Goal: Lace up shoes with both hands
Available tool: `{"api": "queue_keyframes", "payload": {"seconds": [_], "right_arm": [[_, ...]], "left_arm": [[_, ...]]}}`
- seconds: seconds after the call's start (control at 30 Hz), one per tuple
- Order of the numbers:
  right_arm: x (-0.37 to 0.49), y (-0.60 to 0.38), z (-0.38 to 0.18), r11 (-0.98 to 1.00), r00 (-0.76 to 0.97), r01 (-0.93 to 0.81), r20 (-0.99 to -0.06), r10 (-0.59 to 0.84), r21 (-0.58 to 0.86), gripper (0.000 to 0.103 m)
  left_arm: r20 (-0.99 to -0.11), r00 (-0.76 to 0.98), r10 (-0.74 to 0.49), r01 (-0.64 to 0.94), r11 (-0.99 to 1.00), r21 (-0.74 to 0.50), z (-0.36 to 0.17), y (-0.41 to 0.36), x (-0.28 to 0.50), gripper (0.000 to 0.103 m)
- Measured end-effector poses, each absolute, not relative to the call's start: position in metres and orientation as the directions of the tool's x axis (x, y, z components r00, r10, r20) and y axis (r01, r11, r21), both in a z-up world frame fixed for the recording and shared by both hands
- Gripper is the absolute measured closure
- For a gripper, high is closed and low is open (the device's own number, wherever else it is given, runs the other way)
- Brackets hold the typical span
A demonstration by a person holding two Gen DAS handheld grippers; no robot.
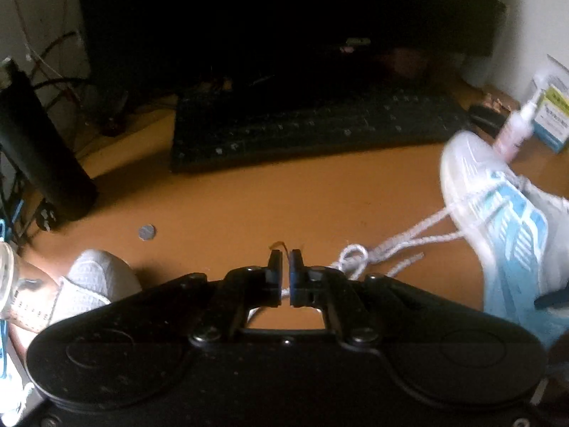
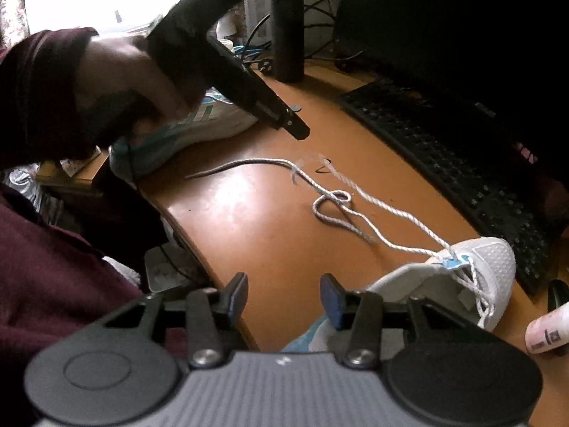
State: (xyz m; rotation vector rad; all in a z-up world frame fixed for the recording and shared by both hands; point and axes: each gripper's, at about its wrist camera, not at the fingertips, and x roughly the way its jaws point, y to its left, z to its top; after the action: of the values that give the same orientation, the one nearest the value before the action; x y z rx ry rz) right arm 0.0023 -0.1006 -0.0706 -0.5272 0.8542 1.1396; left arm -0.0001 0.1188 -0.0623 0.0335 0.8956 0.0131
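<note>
Left gripper (image 1: pixel 285 261) hovers low over the orange worktop (image 1: pixel 249 199), jaws pinched nearly together with only a sliver of gap. A bit of white shows between them lower down, but whether that is the lace being held I cannot tell. The white lace (image 2: pixel 355 206) runs from the white and blue shoe (image 2: pixel 473 270), which sits just ahead and to the right of the right gripper (image 2: pixel 283 293). The lace trails out across the worktop and forms a loose half-knot loop well ahead of that gripper. From the left wrist view the same loop (image 1: pixel 352 254) lies just right of the left gripper's fingertips, and the shoe (image 1: pixel 498 220) is off to its far right.

Right gripper is wide open, holding nothing, low near the worktop edge with the shoe's heel just to its right.

To do this step well, I'd say each gripper should take one lace end close to the knot, not far out, then draw apart evenly so the loop cinches toward the shoe. Pull low along the worktop, otherwise the light shoe may drag or tip.

In the right wrist view, the person's left hand (image 2: pixel 142 82) grips the handle from above, tool angled downward and forward, tips above the worktop. A second shoe (image 2: pixel 199 124) lies behind it.
</note>
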Motion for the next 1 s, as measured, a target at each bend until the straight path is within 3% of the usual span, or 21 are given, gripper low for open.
{"api": "queue_keyframes", "payload": {"seconds": [0.23, 0.33, 0.7, 0.77, 0.83, 1.0], "right_arm": [[0.006, -0.102, -0.073, 0.401, 0.184, -0.914, -0.82, 0.542, 0.06, 0.055], [0.01, -0.102, -0.073, 0.436, 0.204, -0.897, -0.816, 0.541, 0.065, 0.055], [0.023, -0.103, -0.072, 0.5, 0.211, -0.859, -0.811, 0.545, 0.112, 0.055], [0.023, -0.103, -0.073, 0.507, 0.209, -0.853, -0.81, 0.548, 0.123, 0.055], [0.022, -0.104, -0.073, 0.512, 0.207, -0.849, -0.809, 0.551, 0.132, 0.055], [0.021, -0.106, -0.071, 0.516, 0.207, -0.845, -0.806, 0.554, 0.138, 0.055]], "left_arm": [[-0.792, 0.576, -0.201, 0.23, 0.97, -0.079, -0.066, 0.074, 0.011, 0.103], [-0.791, 0.568, -0.228, 0.242, 0.965, -0.105, -0.083, 0.064, 0.028, 0.103], [-0.811, 0.401, -0.427, 0.187, 0.904, -0.383, -0.113, 0.064, 0.093, 0.103], [-0.823, 0.366, -0.435, 0.192, 0.901, -0.39, -0.113, 0.064, 0.104, 0.103], [-0.865, 0.234, -0.444, 0.29, 0.881, -0.374, -0.119, 0.053, 0.117, 0.1], [-0.915, 0.114, -0.388, 0.518, 0.809, -0.278, -0.11, 0.033, 0.097, 0.1]]}}
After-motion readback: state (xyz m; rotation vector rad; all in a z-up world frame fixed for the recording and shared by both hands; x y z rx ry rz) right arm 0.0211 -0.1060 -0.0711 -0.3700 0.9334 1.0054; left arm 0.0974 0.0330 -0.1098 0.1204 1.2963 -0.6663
